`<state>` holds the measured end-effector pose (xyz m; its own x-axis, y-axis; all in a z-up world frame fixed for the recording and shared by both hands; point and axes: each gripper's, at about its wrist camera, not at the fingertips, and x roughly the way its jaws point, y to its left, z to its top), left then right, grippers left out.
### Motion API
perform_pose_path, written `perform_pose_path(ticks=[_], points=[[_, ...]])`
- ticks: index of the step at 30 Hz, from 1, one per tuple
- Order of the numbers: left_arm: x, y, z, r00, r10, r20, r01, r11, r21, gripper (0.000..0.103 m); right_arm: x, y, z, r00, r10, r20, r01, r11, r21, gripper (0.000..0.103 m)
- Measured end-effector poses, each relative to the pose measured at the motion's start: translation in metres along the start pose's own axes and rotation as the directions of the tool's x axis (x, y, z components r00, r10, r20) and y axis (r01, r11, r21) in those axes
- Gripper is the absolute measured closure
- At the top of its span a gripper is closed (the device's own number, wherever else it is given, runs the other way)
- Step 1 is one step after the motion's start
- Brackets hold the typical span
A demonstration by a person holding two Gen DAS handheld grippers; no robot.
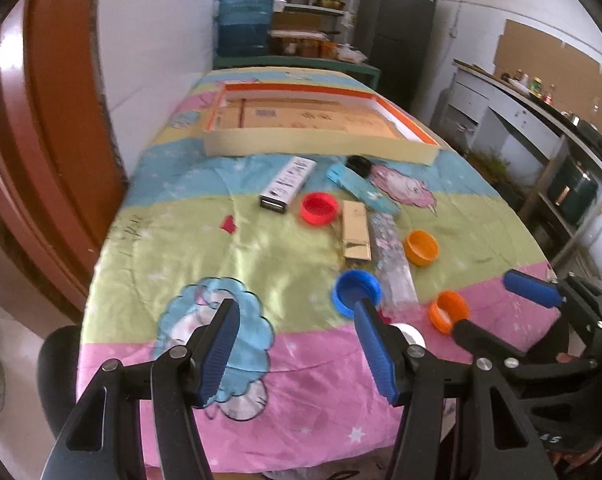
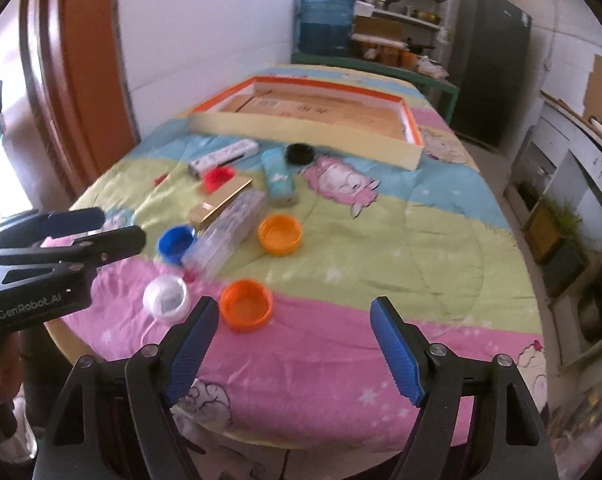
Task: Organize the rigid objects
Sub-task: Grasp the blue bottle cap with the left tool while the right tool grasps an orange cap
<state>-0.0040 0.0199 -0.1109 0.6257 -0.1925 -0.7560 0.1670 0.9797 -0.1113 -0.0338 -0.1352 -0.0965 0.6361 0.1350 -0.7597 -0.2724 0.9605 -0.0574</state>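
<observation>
Loose objects lie on a table under a colourful cloth. Caps: red (image 1: 319,208), blue (image 1: 355,290), two orange (image 1: 421,246) (image 1: 448,311), white (image 2: 166,298), black (image 2: 299,153). Boxes: white (image 1: 288,184), gold (image 1: 356,235), clear glittery (image 1: 393,262), light blue (image 2: 279,178). An open orange-rimmed cardboard tray (image 1: 321,148) stands beyond them. My left gripper (image 1: 297,308) is open and empty above the near cloth, left of the blue cap. My right gripper (image 2: 295,308) is open and empty, just right of the near orange cap (image 2: 245,310).
A wooden door frame (image 1: 41,140) stands left of the table. A water jug (image 1: 243,20), shelves and a dark fridge (image 1: 397,28) stand behind it. A counter with shelving (image 1: 541,140) runs along the right. The table's near edge (image 2: 261,436) is just below the grippers.
</observation>
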Motion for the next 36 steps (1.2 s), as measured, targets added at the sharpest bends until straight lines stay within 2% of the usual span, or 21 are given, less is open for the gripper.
perform_pose_path(ticks=[4,14,20,24,28,36], points=[[0.006,-0.006,-0.001,0.999,-0.035,-0.016,0.036,0.999,0.032,0.043,0.009,0.002,-0.003,1.000,0.014,-0.026,-0.015,1.000,-0.002,0.034],[0.024,-0.010,0.005,0.996,-0.076,-0.046,0.079,0.995,0.062,0.043,0.017,0.004,-0.002,0.999,0.037,-0.023,-0.037,0.999,-0.012,0.037],[0.031,-0.014,0.011,0.996,-0.083,-0.041,0.087,0.991,0.099,0.044,0.021,0.006,0.002,0.999,0.054,-0.010,-0.054,0.998,-0.024,0.052],[0.034,-0.014,0.013,0.996,-0.088,-0.027,0.091,0.989,0.113,0.057,0.022,0.007,0.004,0.998,0.061,-0.001,-0.061,0.998,-0.035,0.068],[0.036,-0.013,0.013,0.996,-0.085,-0.009,0.085,0.989,0.117,0.071,0.022,0.009,0.004,0.998,0.064,0.005,-0.063,0.997,-0.045,0.072],[0.036,-0.004,0.014,0.993,-0.119,0.002,0.119,0.991,0.068,0.072,0.021,0.007,0.005,0.997,0.071,0.011,-0.071,0.997,-0.032,0.072]])
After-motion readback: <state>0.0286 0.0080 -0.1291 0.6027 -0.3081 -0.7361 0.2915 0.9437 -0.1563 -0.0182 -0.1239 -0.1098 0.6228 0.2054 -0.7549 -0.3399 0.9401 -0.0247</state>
